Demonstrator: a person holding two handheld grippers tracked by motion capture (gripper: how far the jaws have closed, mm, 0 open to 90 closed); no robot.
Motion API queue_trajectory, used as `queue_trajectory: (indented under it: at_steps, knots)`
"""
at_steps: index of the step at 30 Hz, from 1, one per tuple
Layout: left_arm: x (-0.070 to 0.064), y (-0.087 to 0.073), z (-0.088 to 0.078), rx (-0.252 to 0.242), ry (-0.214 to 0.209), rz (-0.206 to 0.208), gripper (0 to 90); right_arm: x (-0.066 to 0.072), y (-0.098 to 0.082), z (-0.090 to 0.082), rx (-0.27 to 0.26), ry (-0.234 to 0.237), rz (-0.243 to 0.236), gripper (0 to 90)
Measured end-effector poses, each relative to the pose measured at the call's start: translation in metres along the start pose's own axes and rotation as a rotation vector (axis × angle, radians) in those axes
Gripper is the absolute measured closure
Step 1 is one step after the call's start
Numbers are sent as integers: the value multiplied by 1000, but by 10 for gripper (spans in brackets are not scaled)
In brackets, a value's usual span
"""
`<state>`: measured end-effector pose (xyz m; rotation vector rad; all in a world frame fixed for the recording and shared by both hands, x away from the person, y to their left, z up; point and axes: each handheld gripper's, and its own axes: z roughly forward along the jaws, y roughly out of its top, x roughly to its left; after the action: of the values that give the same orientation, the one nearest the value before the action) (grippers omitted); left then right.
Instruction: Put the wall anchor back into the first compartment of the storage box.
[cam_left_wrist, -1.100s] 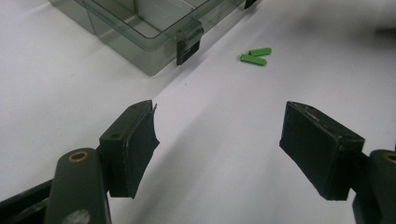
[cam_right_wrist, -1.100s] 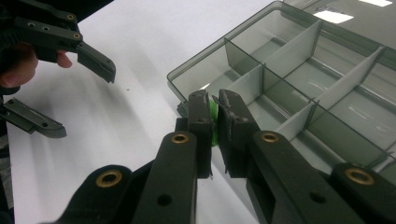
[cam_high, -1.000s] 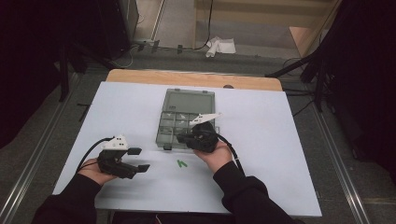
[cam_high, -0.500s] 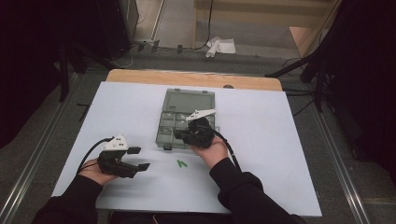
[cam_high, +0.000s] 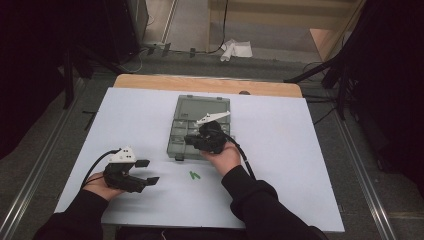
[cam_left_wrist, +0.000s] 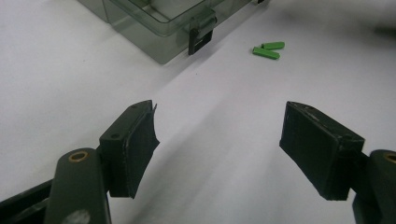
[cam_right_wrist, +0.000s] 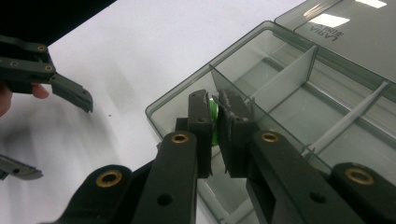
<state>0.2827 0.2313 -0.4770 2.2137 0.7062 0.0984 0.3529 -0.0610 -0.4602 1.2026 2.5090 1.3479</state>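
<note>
Evidently mid-transfer: the right tongs are clenched on a small green piece, pinched between the pads with only a sliver showing, and they hang over the near corner compartment of the clear grey organizer box, whose lid lies folded back on the far side. In the high view the right tongs sit above the box's near end, at the middle of the white bench. Judged step: carrying a green piece to its compartment, release not yet made. Next move likely calls for a short drop past the rim, keeping the pads off the upright divider just beyond them, then letting go so the piece lands inside and not on the wall. Two more green pieces lie on the bench just in front of the box's near latch, touching or nearly so; they look to be next in line. Left tongs are released, jaws wide with nothing between, resting low near the bench's front left; seen from above the left tongs are well apart from the box. Room: broad open bench between the left tongs and the green pieces, front edge close under both forearms, box walls the only tight margin.
</note>
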Motion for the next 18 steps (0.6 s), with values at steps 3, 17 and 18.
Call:
queue_trajectory:
  at_steps: [3, 17, 18]
  knots:
    - [0, -1, -1, 0, 1, 3, 256, -1, 3, 2, -1, -1, 4, 848]
    - [3, -5, -2, -1, -4, -13, 256, -14, 13, 11, -15, -3, 23, 848]
    - [2, -5, -2, -2, -5, -12, 256, -15, 14, 12, -18, -6, 24, 848]
